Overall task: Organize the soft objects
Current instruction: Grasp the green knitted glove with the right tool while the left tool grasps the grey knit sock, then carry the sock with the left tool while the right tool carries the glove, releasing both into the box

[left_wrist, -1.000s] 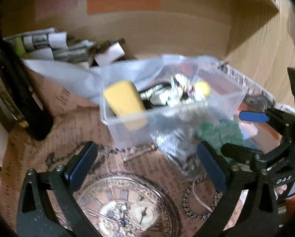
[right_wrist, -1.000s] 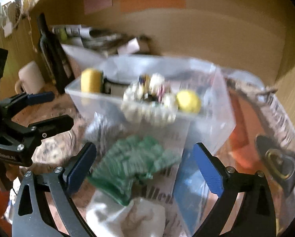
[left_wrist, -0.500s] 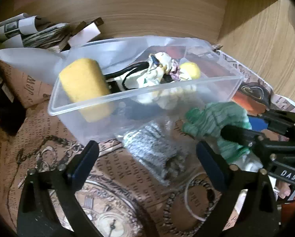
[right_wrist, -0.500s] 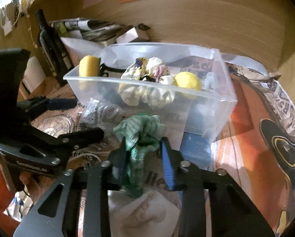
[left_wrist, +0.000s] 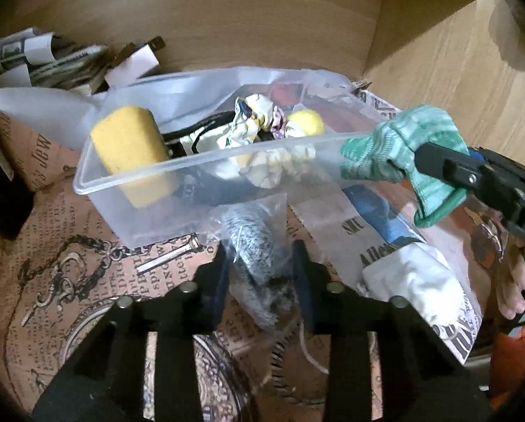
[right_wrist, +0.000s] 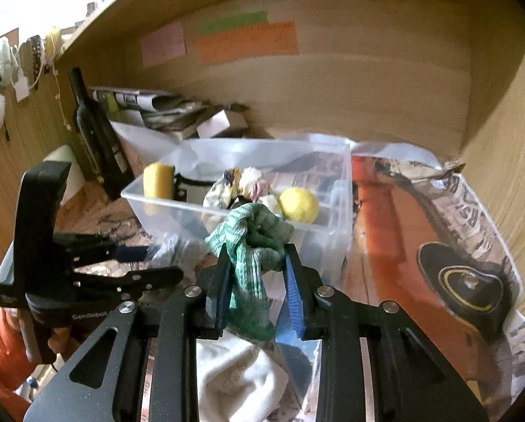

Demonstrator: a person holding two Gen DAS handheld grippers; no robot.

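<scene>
While left gripper jaws clamp the bagged grey cloth, right gripper jaws pinch the green sock before the clear bin.

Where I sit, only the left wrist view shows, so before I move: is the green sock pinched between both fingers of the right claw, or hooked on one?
Observer: Between both. The right wrist view shows the green sock squeezed by the two blue pads of the right claw, its bunched end above them.
Operator: Anything tall left of the clear bin?
Observer: A dark bottle stands upright there, against the wooden wall.
</scene>
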